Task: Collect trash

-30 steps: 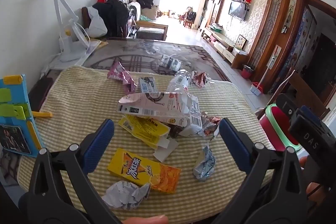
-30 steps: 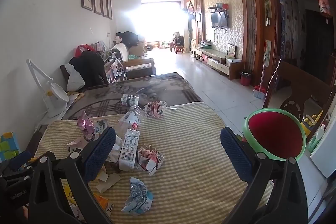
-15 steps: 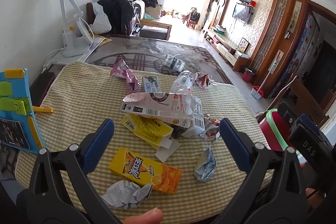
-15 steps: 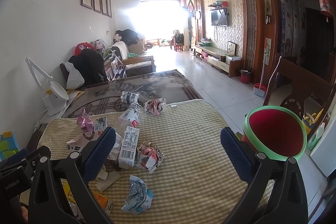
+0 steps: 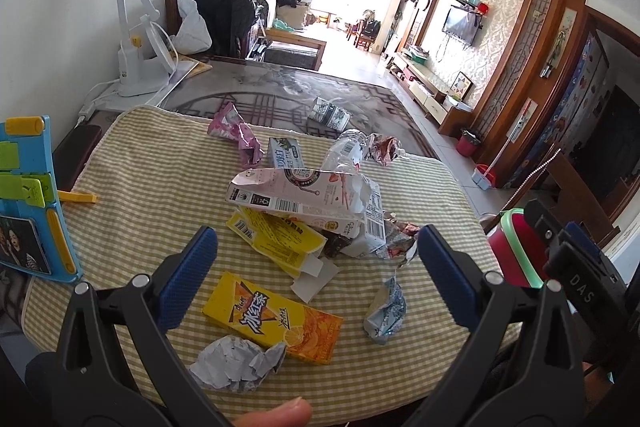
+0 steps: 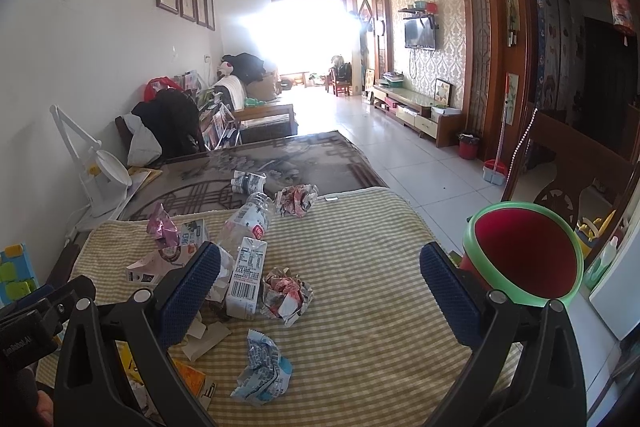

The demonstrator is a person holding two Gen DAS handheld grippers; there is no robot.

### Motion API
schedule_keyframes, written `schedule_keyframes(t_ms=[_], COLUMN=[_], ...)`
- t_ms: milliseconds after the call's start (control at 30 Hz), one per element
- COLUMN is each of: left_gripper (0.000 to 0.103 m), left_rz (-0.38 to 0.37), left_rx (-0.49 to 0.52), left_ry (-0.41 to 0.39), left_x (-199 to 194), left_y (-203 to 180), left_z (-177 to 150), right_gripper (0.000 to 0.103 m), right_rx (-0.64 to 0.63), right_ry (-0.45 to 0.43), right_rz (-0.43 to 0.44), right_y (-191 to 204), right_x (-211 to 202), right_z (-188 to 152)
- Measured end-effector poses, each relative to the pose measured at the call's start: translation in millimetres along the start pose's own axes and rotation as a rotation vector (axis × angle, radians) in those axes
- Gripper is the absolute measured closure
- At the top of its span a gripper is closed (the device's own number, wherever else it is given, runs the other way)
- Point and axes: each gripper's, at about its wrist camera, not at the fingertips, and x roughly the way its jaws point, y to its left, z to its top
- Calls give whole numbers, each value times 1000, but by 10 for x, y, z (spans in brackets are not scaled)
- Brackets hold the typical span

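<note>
Both claws, left claw (image 5: pixel 316 267) and right claw (image 6: pixel 320 291), hang released and empty over the counter's near edge, trash (image 5: pixel 304 199) heaped mid-counter, red bin (image 6: pixel 524 253) probably floor-standing off its right edge for drops.

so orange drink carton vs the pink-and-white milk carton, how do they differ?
The orange drink carton lies flat on the checked cloth, apart from the pile, and keeps its box shape. The pink-and-white milk carton is crushed, torn open at one end, and rests on top of the pile. Neither is held; both grippers are open.
</note>
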Motion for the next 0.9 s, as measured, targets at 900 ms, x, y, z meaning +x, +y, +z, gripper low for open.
schedule_keyframes(t_ms=[900], left_gripper=[5], left_rz=[0], left_rx=[-14], left_ry=[-13], left_x=[-30], left_y=[46], left_z=[11], right_gripper=[7], right_rx=[-28], right_ry=[32], right_rz=[12], right_y=[70], right_x=[26], right_z=[-21])
